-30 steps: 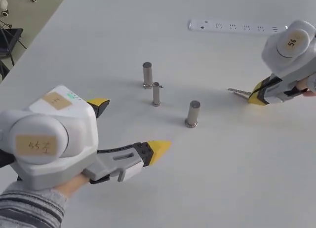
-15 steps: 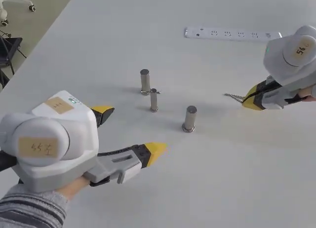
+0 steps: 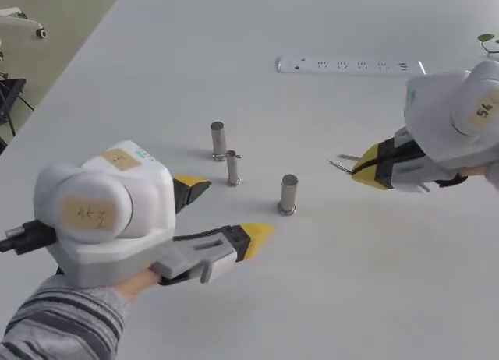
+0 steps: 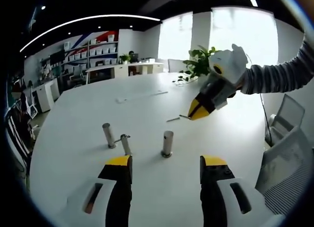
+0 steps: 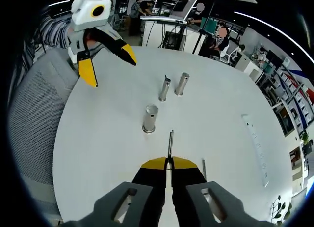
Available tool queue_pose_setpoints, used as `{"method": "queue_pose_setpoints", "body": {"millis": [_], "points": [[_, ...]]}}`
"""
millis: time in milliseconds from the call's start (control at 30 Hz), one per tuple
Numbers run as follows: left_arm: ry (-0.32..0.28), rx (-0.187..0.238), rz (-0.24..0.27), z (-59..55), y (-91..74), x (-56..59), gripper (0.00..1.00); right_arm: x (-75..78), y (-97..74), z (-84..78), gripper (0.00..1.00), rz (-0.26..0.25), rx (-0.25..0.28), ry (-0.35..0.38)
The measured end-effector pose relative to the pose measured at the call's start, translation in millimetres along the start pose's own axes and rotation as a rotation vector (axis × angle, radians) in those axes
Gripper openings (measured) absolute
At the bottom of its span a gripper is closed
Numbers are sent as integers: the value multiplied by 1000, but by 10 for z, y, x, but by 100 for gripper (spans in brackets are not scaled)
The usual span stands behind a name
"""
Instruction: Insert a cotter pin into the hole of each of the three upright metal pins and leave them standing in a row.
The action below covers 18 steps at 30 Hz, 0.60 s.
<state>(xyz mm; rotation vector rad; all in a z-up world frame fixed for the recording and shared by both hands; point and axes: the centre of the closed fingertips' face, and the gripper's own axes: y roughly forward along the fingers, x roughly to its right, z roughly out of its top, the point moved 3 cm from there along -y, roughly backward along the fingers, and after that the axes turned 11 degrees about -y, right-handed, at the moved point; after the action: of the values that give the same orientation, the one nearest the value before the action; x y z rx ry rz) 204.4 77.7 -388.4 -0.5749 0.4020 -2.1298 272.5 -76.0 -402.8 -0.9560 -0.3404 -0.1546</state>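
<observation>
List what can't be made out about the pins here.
- Hole in the nearest upright steel pin: too small, head view.
- Whether the farthest steel pin carries a cotter pin: too small, head view.
- The spare thin metal cotter pin: partly hidden by the right gripper, right gripper view.

light: bright, even; windows (image 4: 225,35) blown out | shadows: soft, short | focus: sharp | edges: fisheye bend
</observation>
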Motion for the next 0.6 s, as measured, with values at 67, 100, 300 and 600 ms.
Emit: {"method": "queue_pose_setpoints", "body": {"millis": [67,100,300,600], "points": [[-28,6,-26,19,21,49,50,-18,-13,74,0,-8,29,-17],[-43,9,-38,29,30,70,49,-35,-26,118,0,-13,46,-18],[-85,20,-75,83,83,142,42,-149,-49,293,0,-14,87,-107],[-211,17,-154,108,155,292,27,-299,-60,469,0,-8,160,-209]]}}
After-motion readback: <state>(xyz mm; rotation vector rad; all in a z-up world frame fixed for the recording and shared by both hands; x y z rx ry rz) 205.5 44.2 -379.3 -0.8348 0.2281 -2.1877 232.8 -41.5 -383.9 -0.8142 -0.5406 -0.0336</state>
